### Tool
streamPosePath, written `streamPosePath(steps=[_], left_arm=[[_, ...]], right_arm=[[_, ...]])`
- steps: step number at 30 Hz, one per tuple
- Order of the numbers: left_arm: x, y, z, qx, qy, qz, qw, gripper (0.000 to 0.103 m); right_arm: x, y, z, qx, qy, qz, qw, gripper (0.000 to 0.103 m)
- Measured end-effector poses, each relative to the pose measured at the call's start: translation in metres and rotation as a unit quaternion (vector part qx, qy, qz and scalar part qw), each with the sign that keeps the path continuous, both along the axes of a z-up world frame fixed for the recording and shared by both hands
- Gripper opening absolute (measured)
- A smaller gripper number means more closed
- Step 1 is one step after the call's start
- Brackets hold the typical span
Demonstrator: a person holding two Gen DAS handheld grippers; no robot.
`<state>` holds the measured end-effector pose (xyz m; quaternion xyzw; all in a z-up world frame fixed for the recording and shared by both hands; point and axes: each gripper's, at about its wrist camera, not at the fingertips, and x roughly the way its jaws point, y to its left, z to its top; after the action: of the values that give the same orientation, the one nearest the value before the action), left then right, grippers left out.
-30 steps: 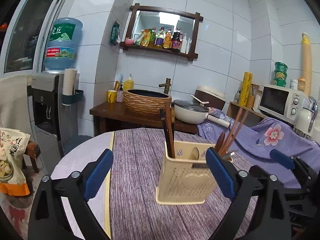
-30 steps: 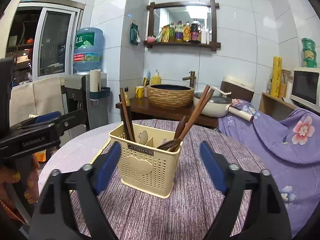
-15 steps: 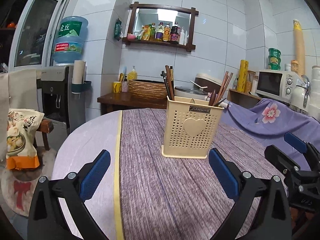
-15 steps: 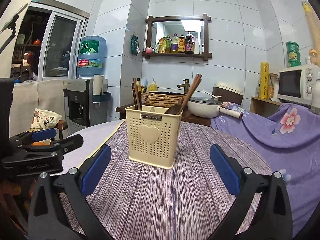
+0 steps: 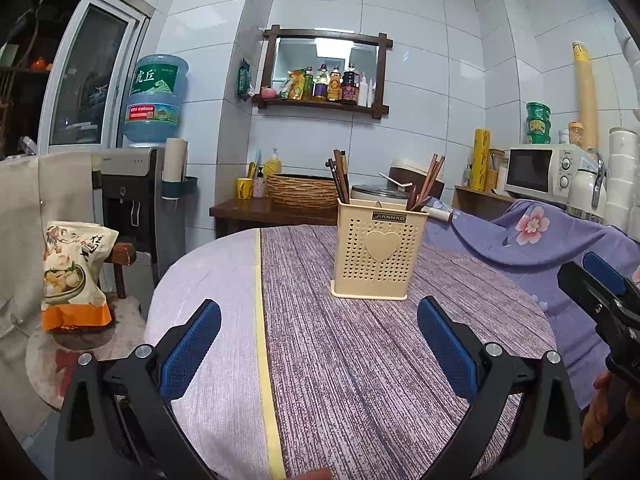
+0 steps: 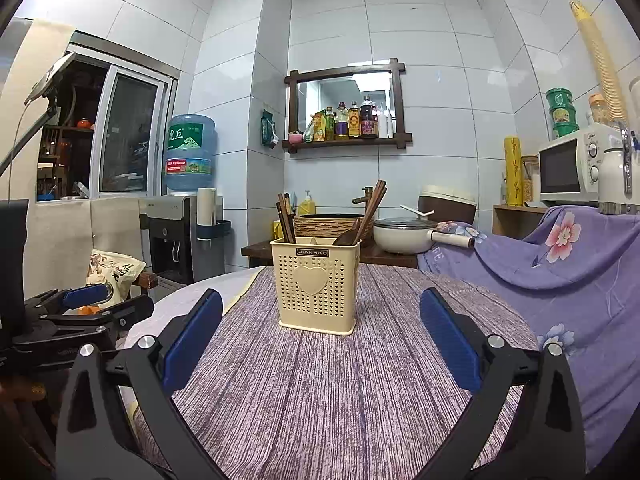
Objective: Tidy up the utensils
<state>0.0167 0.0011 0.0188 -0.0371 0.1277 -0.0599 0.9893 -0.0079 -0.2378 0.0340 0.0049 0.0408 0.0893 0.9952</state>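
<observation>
Utensil holder [image 6: 316,286] is seen upright mid-table on the purple cloth [image 6: 340,380], chopsticks [image 6: 286,218] inside. Left gripper [image 5: 318,346] and right gripper [image 6: 320,336] are spread wide, empty, well short of it; bare cloth lies between.

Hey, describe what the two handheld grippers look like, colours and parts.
Both look alike. The left gripper and the right gripper have matte black, angular plastic frames with triangular cutouts and round silver bolt heads at the joints. Each finger carries a long blue textured pad. Small pale lettering on the left gripper's body, seen from the right wrist view, is too small to read.
</observation>
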Motion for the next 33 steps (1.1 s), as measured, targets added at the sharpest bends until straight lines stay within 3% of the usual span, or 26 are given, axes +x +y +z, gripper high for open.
streamPosePath(steps=[5, 33], left_arm=[[-0.0046, 0.0031, -0.0018, -0.013, -0.003, 0.005, 0.9999, 0.097], [-0.0073, -0.0027, -0.0075, -0.002, 0.006, -0.005, 1.0, 0.097]], right_arm=[[-0.0123, 0.0014, -0.0036, -0.007, 0.0, 0.001, 1.0, 0.097], [-0.0073, 0.0024, -0.0093, -0.008, 0.016, 0.009, 1.0, 0.097]])
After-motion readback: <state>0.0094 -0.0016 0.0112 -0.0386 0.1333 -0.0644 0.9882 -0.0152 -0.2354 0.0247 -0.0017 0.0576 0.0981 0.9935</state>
